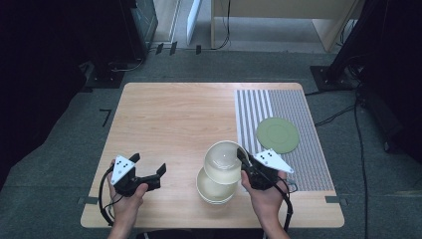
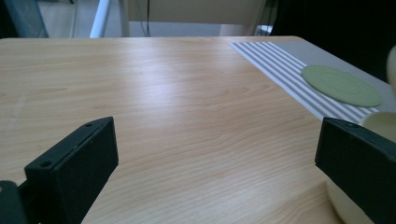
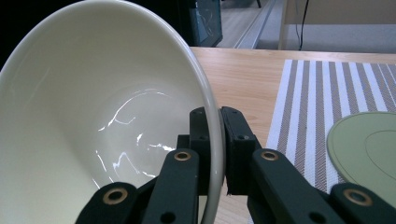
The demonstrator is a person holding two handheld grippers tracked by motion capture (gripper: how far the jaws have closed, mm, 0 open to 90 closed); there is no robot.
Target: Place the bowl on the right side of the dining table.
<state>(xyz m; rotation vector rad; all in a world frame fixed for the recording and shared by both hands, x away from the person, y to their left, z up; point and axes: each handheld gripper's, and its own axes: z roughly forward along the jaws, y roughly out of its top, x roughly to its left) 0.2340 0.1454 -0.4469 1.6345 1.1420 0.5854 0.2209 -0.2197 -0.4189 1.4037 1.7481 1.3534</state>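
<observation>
Sketchy bit here: the right gripper [image 1: 243,160] is only pinching the cream bowl [image 1: 223,162] by its thin rim, tilted above the other bowl [image 1: 214,189] near the table's [image 1: 169,114] front edge, so it could slip and clack down, while the left gripper [image 1: 148,167] sits open and empty.

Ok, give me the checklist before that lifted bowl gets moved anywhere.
1. Right gripper clamped on the top bowl's rim: ok.
2. Top bowl clear of the lower bowl: cannot tell; it is tilted and overlaps it from above.
3. Left gripper open, holding nothing: ok.
4. Lower bowl steadied by the left gripper: not ok; it hovers beside it, apart.
5. Bare space on the striped mat near the green plate: ok.
</observation>
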